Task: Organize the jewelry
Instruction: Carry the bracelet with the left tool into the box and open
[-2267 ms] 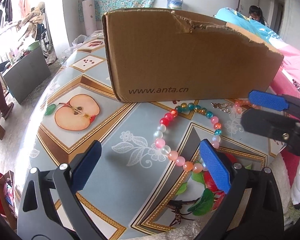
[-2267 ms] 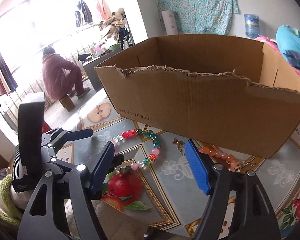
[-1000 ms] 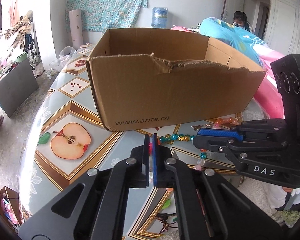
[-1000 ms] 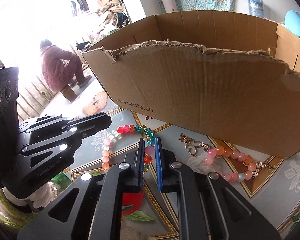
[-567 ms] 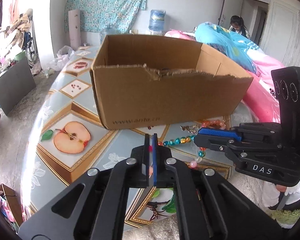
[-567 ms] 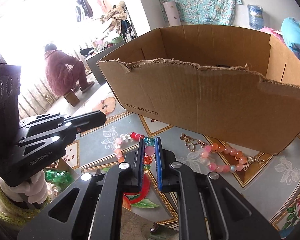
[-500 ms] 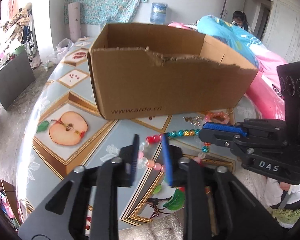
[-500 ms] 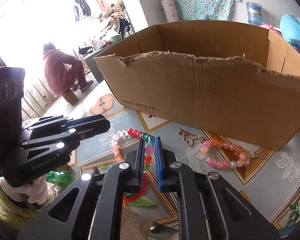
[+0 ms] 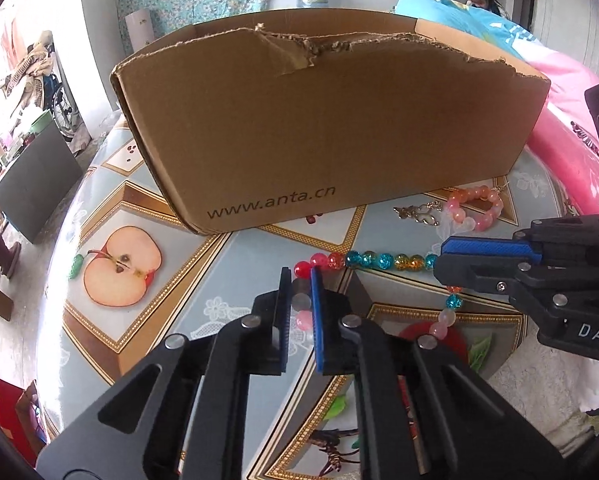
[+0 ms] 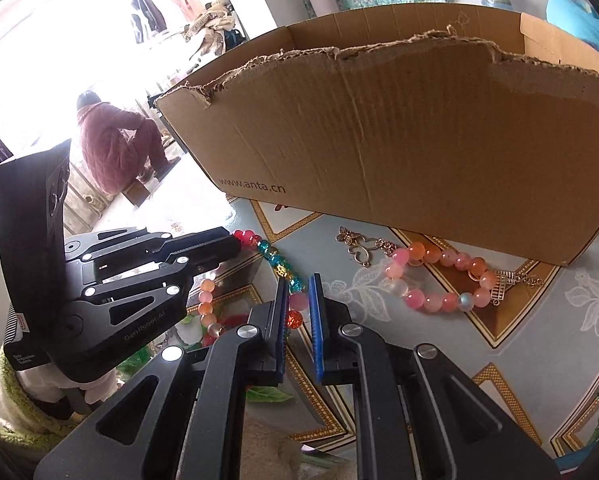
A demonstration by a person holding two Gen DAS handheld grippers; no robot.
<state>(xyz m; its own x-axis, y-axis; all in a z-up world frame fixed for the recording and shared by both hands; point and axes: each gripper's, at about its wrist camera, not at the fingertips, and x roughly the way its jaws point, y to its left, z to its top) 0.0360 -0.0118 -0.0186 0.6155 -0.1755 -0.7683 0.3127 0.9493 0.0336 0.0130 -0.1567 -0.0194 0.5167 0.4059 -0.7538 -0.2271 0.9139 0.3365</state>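
The left gripper (image 9: 300,300) is closing its jaws on the bead necklace (image 9: 383,260), beads between the pads. The right gripper (image 10: 298,304) grips the same necklace nearly shut, before the box (image 10: 419,128).

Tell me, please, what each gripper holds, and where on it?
Both hold the multicoloured bead strand: right gripper pinches a pink bead; left gripper, jaws closing, has a pale bead between them.

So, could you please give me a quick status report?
Left claw closing on multicolour bead bracelet; right claw shut on it. Cardboard box close behind.
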